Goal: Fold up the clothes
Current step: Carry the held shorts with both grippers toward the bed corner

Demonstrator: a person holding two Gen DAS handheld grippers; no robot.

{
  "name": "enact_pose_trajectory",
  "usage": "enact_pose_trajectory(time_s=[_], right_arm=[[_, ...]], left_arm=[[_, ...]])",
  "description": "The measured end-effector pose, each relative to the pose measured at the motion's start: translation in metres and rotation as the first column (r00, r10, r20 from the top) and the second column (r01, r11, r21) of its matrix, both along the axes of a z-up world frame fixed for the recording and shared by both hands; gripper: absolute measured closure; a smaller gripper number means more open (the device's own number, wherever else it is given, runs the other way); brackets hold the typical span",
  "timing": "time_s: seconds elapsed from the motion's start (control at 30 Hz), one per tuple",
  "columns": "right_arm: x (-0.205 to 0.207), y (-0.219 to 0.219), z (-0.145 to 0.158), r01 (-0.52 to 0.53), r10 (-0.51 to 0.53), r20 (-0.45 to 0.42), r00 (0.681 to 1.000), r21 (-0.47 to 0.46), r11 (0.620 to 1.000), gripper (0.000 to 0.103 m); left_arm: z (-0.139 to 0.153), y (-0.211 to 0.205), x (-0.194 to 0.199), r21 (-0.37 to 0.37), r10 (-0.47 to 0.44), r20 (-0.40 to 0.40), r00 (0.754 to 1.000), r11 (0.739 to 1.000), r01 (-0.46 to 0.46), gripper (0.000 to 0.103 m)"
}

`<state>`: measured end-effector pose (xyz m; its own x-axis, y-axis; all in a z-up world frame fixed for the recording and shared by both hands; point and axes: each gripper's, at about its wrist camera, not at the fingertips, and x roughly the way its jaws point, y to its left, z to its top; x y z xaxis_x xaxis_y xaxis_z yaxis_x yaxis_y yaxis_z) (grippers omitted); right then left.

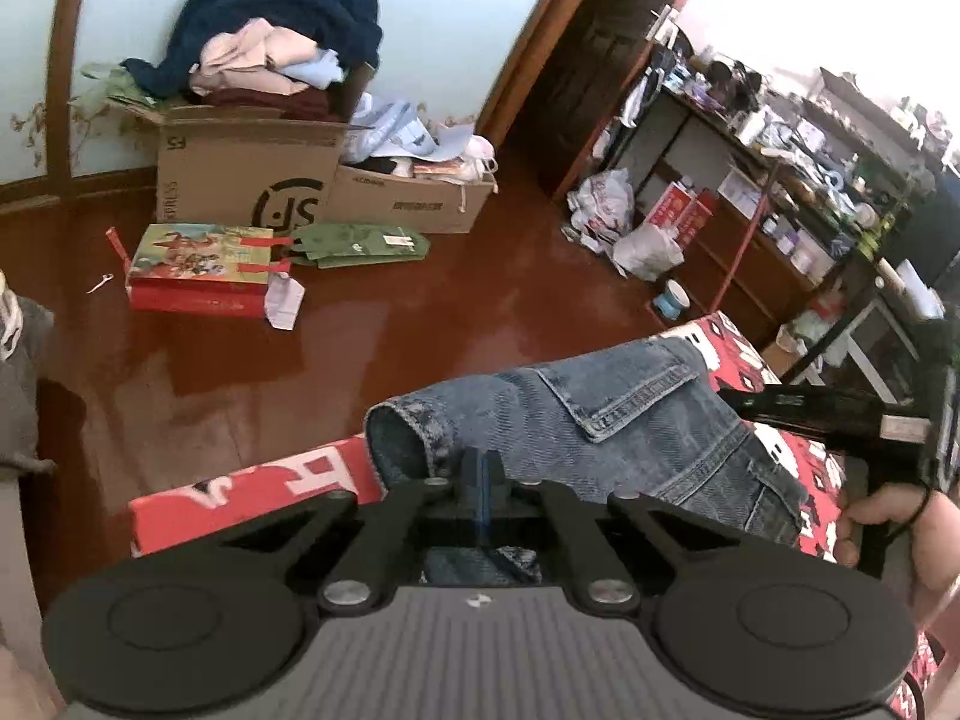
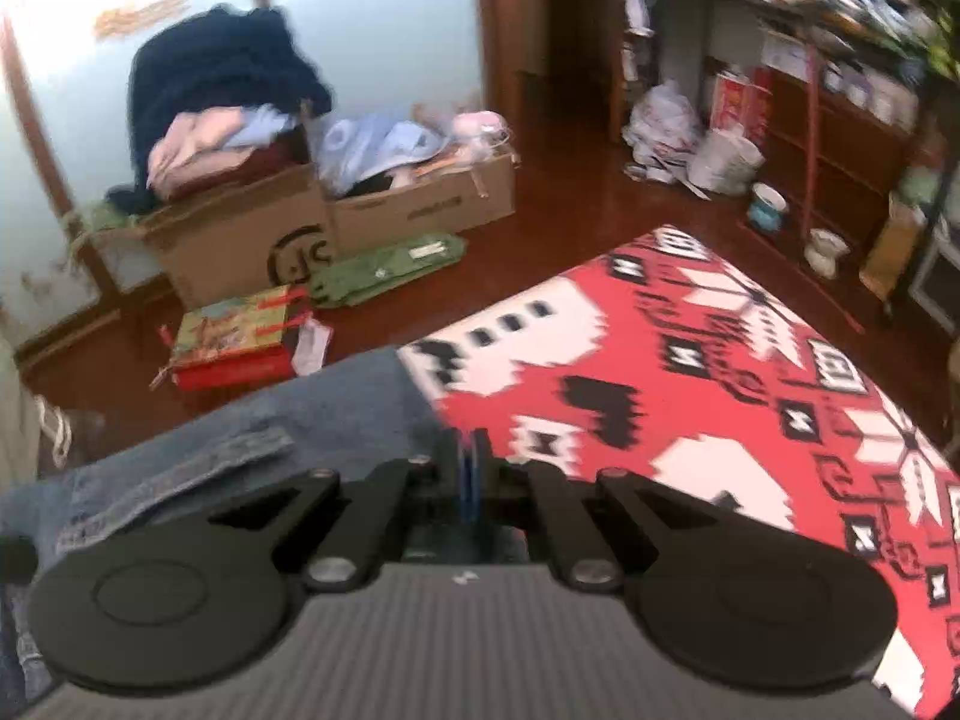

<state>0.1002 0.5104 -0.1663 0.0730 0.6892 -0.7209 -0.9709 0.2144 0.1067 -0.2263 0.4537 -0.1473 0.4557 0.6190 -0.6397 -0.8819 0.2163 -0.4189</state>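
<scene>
A blue denim garment [image 1: 600, 420] with a flap pocket lies on a red, white and black patterned cloth surface [image 1: 252, 492]. My left gripper [image 1: 482, 468] has its jaws shut, pinching the denim near a rolled cuff. The right gripper body [image 1: 852, 420] shows at the right of the left wrist view, held by a hand. In the right wrist view my right gripper [image 2: 468, 462] is shut at the denim's edge [image 2: 288, 414], where it meets the patterned cloth [image 2: 690, 372].
Cardboard boxes [image 1: 240, 180] piled with clothes stand on the red-brown floor by the wall. A colourful gift bag [image 1: 198, 270] and a green bag [image 1: 360, 243] lie in front. Cluttered shelves [image 1: 780, 180] and plastic bags [image 1: 606, 204] are at the right.
</scene>
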Motion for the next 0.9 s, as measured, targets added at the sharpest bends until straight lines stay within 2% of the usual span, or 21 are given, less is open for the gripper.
enact_pose_trajectory(time_s=[0.07,0.2,0.3,0.43,0.5,0.67,0.83,0.9], right_arm=[[0.007,-0.008,0.007,-0.007,0.008,-0.018,1.000,0.055,0.998,0.101],[-0.009,-0.012,0.027,-0.135,0.138,-0.015,0.990,0.128,0.983,0.101],[-0.025,0.003,0.029,-0.178,0.180,-0.005,0.984,0.099,0.979,0.101],[-0.030,0.019,0.014,-0.169,0.171,-0.028,0.985,0.054,0.984,0.101],[-0.024,0.021,0.005,-0.148,0.150,-0.031,0.988,0.058,0.987,0.102],[0.005,0.022,-0.010,-0.031,0.032,-0.045,0.998,0.026,0.999,0.103],[-0.004,0.006,-0.001,-0.085,0.085,0.046,0.995,-0.017,0.996,0.102],[-0.012,-0.008,0.012,-0.118,0.118,0.069,0.991,-0.004,0.993,0.102]], left_arm=[[0.005,-0.005,-0.004,0.004,0.027,0.020,0.999,1.000,-0.027,0.099],[0.010,0.006,0.006,0.014,-0.001,0.070,0.998,1.000,0.000,0.097],[0.005,0.017,0.008,0.005,0.030,0.073,0.997,1.000,-0.031,0.097],[-0.009,0.024,0.001,-0.013,0.071,0.084,0.994,0.997,-0.070,0.100],[-0.007,0.013,0.004,0.023,0.064,0.044,0.997,0.998,-0.065,0.099],[-0.010,0.005,-0.005,-0.014,0.094,0.081,0.992,0.996,-0.093,0.099],[-0.004,-0.002,-0.001,-0.025,0.088,0.040,0.995,0.996,-0.087,0.100],[0.002,-0.005,-0.003,-0.043,0.087,0.058,0.995,0.996,-0.084,0.101]])
